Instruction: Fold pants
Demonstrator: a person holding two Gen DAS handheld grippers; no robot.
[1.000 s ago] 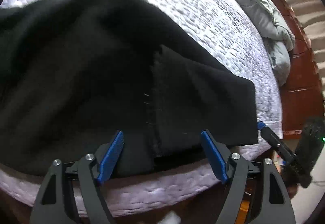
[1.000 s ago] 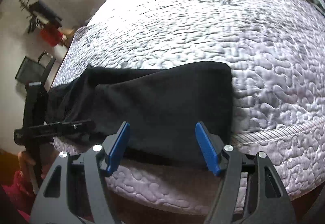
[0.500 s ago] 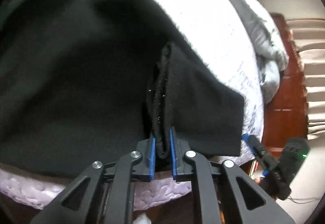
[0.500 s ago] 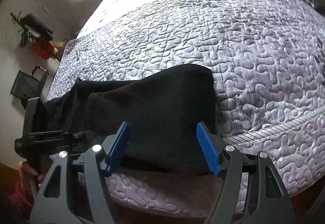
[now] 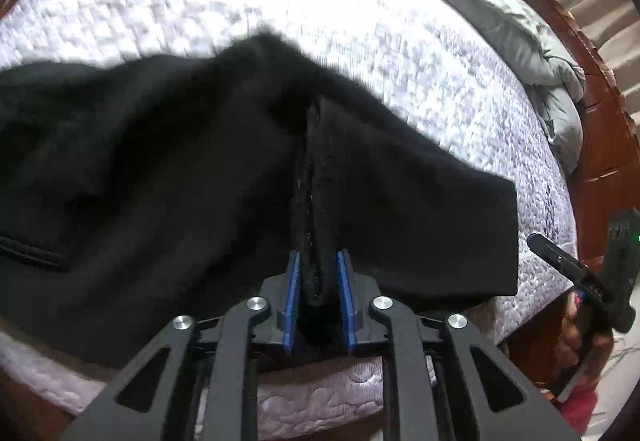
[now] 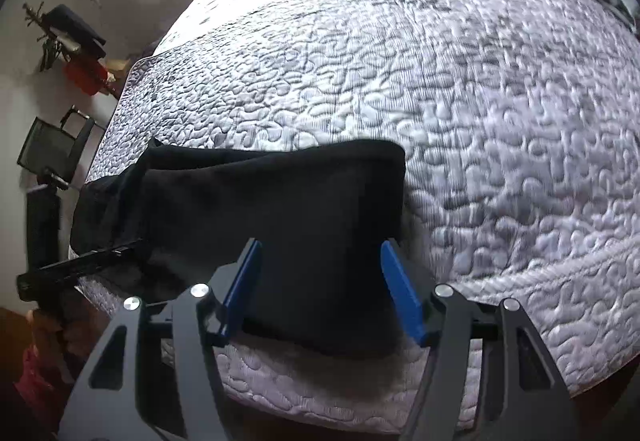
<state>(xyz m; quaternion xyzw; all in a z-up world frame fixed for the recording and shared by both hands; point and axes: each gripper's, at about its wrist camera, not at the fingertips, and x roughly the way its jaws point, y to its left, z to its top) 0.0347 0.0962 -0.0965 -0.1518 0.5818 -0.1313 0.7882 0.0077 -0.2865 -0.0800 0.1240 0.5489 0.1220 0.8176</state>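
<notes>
Pants (image 5: 168, 177): we see them spread on the bed (image 6: 500, 121), unfolded.
Left tool (image 5: 318, 295): loosening slightly, pinching a ridge at 6 o'clock.
Right tool (image 6: 320, 285): closing, pads apart, nothing gripped.

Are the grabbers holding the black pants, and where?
The left gripper pinches a bunched edge fold of the black pants, its jaws easing open. The right gripper, closing, holds nothing.

I'm in a bedroom at home. Before me lies a bed with a pale lilac quilted bedspread (image 6: 460, 121), a rumpled grey duvet (image 5: 520, 29) and a reddish wooden headboard (image 5: 596, 145).
</notes>
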